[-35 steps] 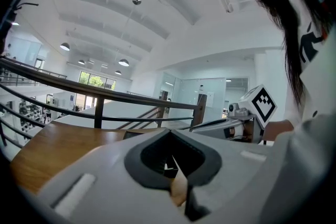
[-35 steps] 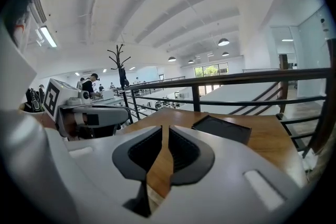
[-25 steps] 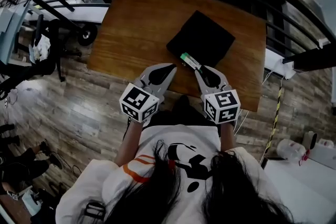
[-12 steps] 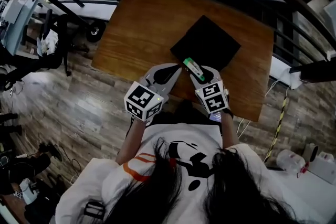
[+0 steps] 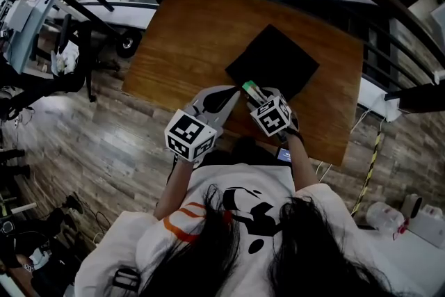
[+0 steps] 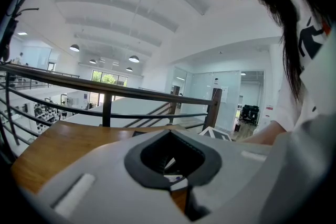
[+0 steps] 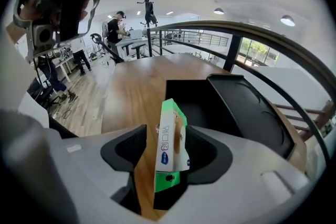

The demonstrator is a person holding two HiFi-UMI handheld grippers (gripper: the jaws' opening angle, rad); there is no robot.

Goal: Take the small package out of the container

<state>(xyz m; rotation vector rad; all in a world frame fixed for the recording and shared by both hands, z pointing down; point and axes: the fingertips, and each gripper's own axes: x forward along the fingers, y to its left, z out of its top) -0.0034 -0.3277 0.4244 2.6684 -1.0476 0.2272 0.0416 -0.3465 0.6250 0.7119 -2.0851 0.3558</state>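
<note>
Upright, small package (image 7: 170, 147) clamped in right hand-held gripper (image 7: 169, 165) jaws

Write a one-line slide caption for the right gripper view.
Right claw shut on the small green-and-white package, held over the wooden table before the open black container.

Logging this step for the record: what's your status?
Right gripper shut on small package. Left gripper shut, empty. Package out of black container, over the table. Nothing in the way.
</note>
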